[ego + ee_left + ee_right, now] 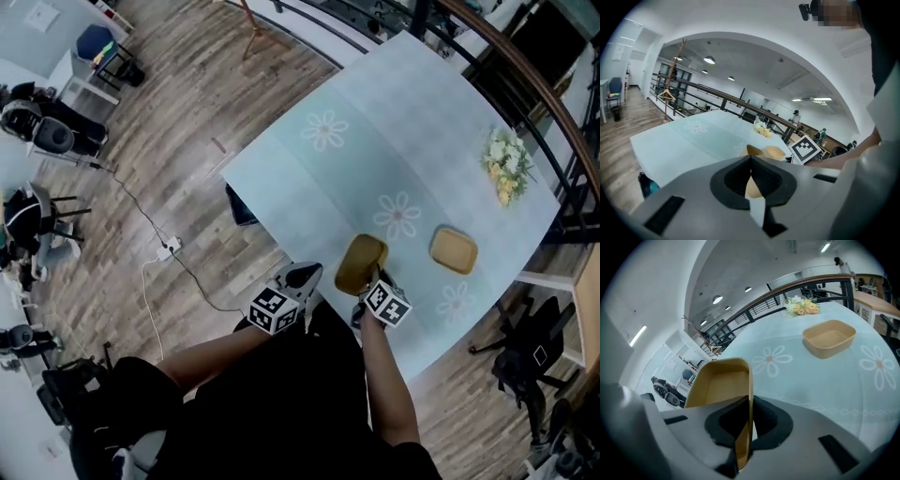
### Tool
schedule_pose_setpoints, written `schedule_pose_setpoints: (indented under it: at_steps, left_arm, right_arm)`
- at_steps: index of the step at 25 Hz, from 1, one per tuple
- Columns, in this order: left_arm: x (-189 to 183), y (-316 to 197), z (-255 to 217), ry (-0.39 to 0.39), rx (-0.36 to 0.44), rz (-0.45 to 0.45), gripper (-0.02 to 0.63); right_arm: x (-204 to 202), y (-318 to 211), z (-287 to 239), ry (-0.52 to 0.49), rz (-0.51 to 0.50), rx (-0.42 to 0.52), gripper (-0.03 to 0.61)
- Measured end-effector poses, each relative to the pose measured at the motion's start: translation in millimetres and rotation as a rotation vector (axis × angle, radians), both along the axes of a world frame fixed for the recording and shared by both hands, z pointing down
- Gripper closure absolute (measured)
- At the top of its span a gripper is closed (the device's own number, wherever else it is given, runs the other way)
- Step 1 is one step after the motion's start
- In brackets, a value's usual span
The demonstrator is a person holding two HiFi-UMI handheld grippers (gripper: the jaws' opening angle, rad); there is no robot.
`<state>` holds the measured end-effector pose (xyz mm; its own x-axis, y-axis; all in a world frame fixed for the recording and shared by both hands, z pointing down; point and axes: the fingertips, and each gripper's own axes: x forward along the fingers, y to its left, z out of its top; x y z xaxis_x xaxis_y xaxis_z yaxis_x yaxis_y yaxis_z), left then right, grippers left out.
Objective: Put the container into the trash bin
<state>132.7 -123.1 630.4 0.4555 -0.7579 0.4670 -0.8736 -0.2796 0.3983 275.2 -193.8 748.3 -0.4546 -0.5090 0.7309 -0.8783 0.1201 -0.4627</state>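
**Right gripper clamped on a tilted tan container at the bench's near edge**

Head view: Looking steeply down on a bench covered in pale blue cloth printed with daisies. Two forearms reach out from a dark-clothed body at the bottom of the frame. The right forearm runs almost straight up the frame to the right gripper. This gripper holds the held container, a tan rectangular tub tipped up on its side near the bench's near edge. The left forearm slants up and to the right. The left gripper points toward the bench edge, just beside the held container. A second container of the same tan kind sits flat on the bench, apart to the right. A bunch of flowers lies near the far right edge. A dark object stands on the wooden floor, partly under the bench's left edge.

Left gripper view: The jaws meet at their tips with nothing between them. Beyond them are both tan containers, the flowers and a dark railing.

Right gripper view: The jaws are clenched on one thin side wall of the held container, whose open hollow faces left. The second container rests upright on the cloth further off.
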Motion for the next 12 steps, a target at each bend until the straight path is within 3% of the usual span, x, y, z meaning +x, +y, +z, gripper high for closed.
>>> schedule_pose_setpoints:
  at_steps: [6, 12]
  left_arm:
    - [-44, 31, -21, -0.012, 0.033, -0.15, 0.6]
    - [-116, 58, -31, -0.004, 0.059, -0.261, 0.6]
  right_arm:
    - [-51, 36, -15, 0.071, -0.174, 0.025, 0.54]
    - [-134, 55, -35, 0.12, -0.302, 0.075, 0.54]
